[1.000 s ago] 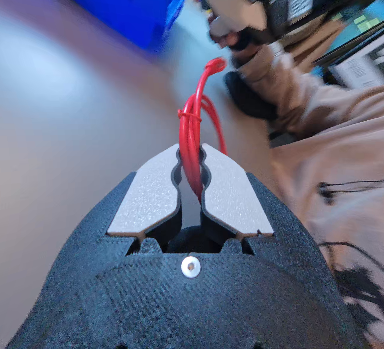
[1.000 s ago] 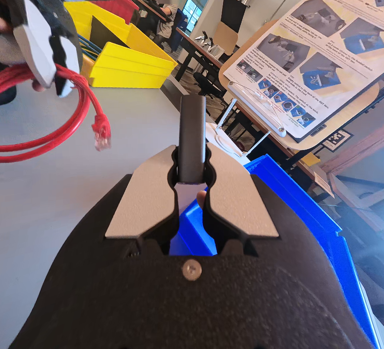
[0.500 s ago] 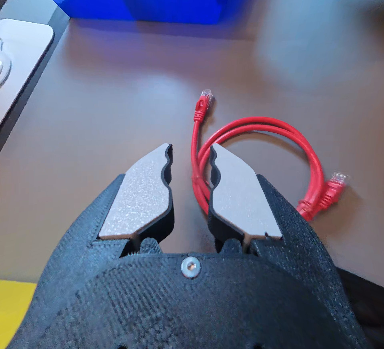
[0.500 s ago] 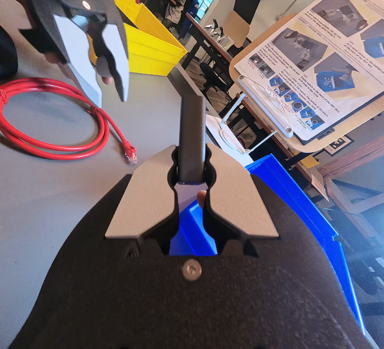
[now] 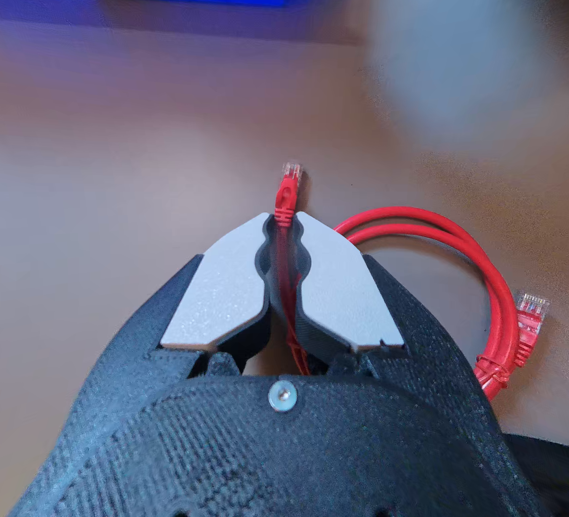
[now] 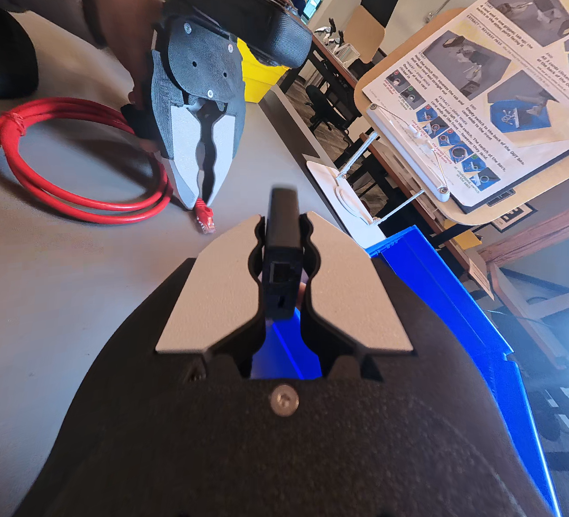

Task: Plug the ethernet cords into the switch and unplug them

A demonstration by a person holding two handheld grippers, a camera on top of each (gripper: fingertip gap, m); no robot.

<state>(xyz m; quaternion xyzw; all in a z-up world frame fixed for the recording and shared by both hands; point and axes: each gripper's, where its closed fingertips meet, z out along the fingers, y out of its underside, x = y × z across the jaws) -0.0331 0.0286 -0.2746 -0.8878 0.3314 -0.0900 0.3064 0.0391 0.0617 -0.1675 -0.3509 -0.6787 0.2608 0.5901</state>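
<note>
Left tool: grey-faced fingers on a black textured body, closed on the red ethernet cord just behind one plug. That plug, with a red ribbed boot and a clear tip, stuck out past the fingertips and pointed down at the table. In the right wrist view the same tool stood tip-down over the table, its plug at or just above the surface; contact could not be judged.

Cord, remainder: thin, glossy red, coiled in a double loop lying flat on the table to the right of the left tool. A red tie bound the strands together. The second plug, also clear-tipped with a red boot, lay on the table at the coil's outer edge.

Right tool: grey fingers on a black body, clamped on the switch. The switch was a small, dark, box-shaped unit held upright between the fingers, with one empty square port showing on the end facing the camera. It was held clear of the cord, near the left tool's plug.

Surroundings: plain grey table; blue bin at the table's edge beside the right tool; yellow bin behind the left tool; illustrated instruction sheet on a tilted board to the right.
</note>
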